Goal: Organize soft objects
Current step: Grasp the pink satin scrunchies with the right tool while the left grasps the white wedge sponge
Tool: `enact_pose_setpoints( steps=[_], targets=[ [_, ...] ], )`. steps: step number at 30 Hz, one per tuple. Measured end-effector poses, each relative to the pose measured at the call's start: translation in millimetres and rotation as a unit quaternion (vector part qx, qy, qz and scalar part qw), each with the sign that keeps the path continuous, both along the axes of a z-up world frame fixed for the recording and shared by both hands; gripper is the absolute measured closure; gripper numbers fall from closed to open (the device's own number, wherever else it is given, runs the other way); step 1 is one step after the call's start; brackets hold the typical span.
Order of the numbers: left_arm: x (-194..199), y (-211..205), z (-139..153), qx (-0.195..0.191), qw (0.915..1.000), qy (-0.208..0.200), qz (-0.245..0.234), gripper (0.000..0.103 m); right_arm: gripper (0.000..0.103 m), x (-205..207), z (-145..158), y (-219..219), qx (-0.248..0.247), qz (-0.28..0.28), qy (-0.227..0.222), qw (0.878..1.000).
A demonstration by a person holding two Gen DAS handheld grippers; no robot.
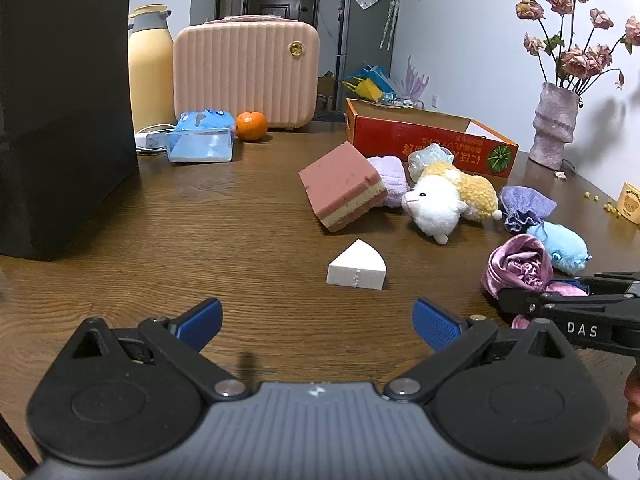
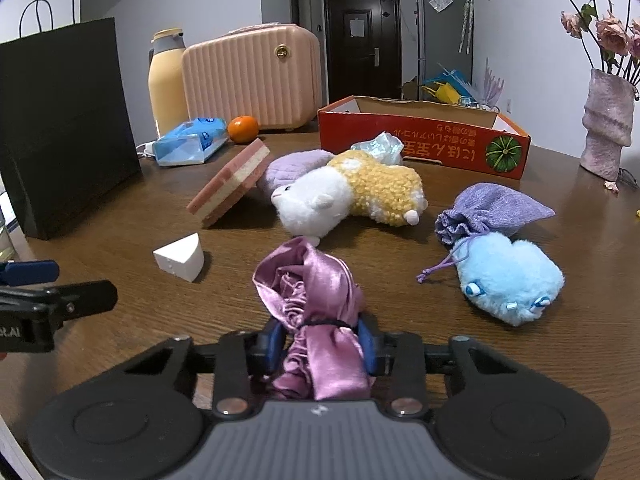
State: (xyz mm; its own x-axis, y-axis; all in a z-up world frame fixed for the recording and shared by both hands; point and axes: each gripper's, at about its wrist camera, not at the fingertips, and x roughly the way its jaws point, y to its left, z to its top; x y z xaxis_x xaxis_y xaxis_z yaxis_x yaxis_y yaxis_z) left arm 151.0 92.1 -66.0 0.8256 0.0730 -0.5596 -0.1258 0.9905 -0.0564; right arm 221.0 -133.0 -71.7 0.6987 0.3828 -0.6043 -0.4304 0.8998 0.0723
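Pink satin cloth point(image 2: 316, 292) pinched by right gripper point(image 2: 322, 346) | left gripper point(image 1: 318, 322) spread wide, empty

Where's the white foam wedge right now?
The white foam wedge lies on the wooden table, straight ahead of the open left gripper. In the right wrist view it sits left of the pink satin cloth, below the tilted pink sponge block.
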Motion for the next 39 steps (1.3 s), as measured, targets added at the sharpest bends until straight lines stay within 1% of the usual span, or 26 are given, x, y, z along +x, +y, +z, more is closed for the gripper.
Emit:
enact_pose_setpoints(
  steps=[4,12,24,29,33,36,38,39],
  targets=[
    [2.0,-2.3,0.0,0.001,1.0000,0.001,-0.005,0.000,0.071,0.9,1.2,-4.9,0.006,-0.005,-0.006,1.000],
    [12.2,-9.7,4.5,0.011,0.9998,0.002,-0.015,0.000,0.072,1.9,12.4,-22.6,0.031,-0.018,-0.031,0.999],
    [45.6,-25.6,11.3,0.030,0.9988,0.005,-0.038,0.000,0.072,20.7,26.3,-56.8,0.056,-0.059,-0.069,0.994],
    [64.1,-28.4,8.2,0.033,0.9989,0.010,-0.032,0.000,0.072,34.7,29.1,-68.0,0.078,-0.067,-0.085,0.991],
    [78.9,-28.2,0.1,0.036,0.9990,0.018,-0.021,0.000,0.072,44.4,19.8,-72.5,0.104,-0.062,-0.080,0.989],
    [85.6,-26.7,-6.3,0.031,0.9989,0.029,-0.021,0.004,0.072,49.5,15.0,-74.7,0.118,-0.057,-0.069,0.989],
    [89.2,-24.7,-9.4,0.026,0.9989,0.035,-0.019,0.008,0.072,47.9,14.3,-75.6,0.127,-0.055,-0.072,0.988],
    [90.6,-23.2,-11.0,0.022,0.9988,0.039,-0.018,0.012,0.072,46.8,13.9,-75.4,0.128,-0.054,-0.073,0.988]
  ],
)
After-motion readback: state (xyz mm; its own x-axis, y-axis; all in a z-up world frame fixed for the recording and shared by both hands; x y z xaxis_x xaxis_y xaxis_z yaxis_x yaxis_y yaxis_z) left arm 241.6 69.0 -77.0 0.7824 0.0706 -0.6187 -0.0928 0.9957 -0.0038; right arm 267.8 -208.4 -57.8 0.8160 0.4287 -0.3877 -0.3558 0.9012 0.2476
